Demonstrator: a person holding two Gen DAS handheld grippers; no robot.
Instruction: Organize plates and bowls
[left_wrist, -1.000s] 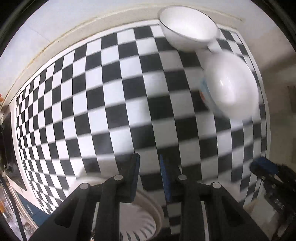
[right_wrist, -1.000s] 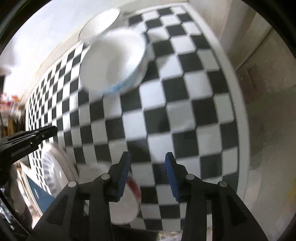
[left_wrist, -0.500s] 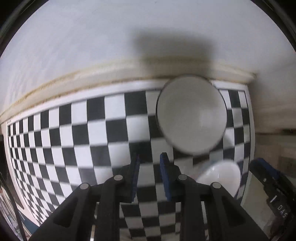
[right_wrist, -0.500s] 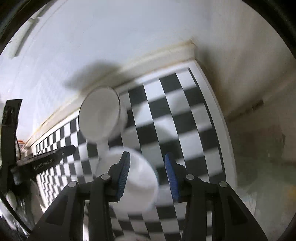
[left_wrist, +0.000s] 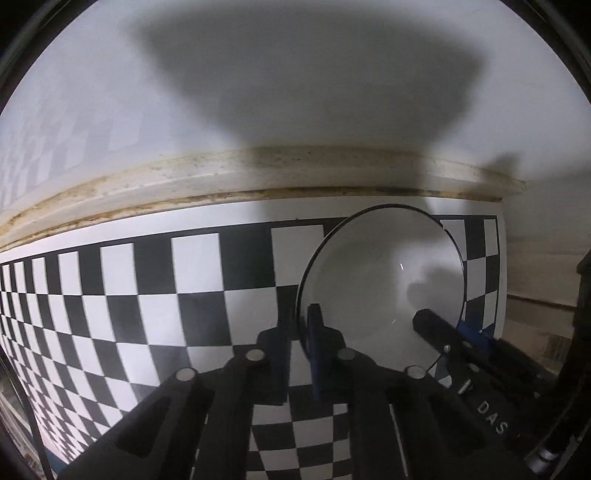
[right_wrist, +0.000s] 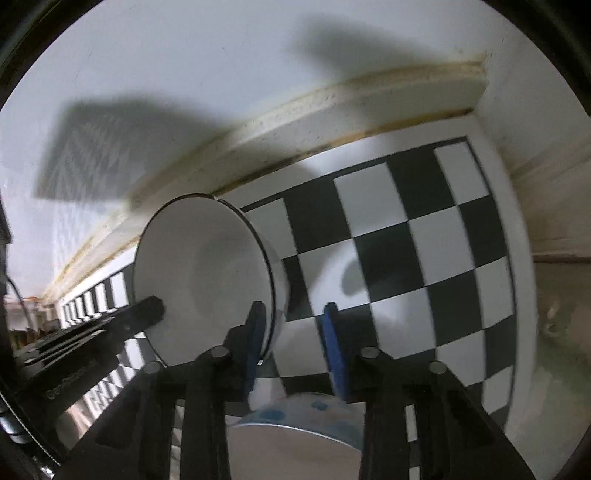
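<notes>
A white bowl with a thin dark rim (left_wrist: 384, 284) stands near the back wall on the checkered cloth; it also shows in the right wrist view (right_wrist: 207, 273). My left gripper (left_wrist: 297, 343) straddles its left rim, one finger inside and one outside, jaws narrow but apart. My right gripper (right_wrist: 293, 339) straddles the opposite rim, open; its left finger (right_wrist: 255, 332) is inside the bowl. A second bowl with blue dots (right_wrist: 295, 435) lies just below the right gripper.
The checkered cloth (left_wrist: 155, 306) runs to a white wall (left_wrist: 295, 74) with a stained ledge (left_wrist: 221, 177). The counter's right edge (right_wrist: 517, 258) is close by. The other gripper's black finger (left_wrist: 454, 339) reaches into the bowl from the right.
Both grippers have moved forward to the back bowl and now straddle its rim on opposite sides. The dotted bowl has dropped to the bottom of the right view.
</notes>
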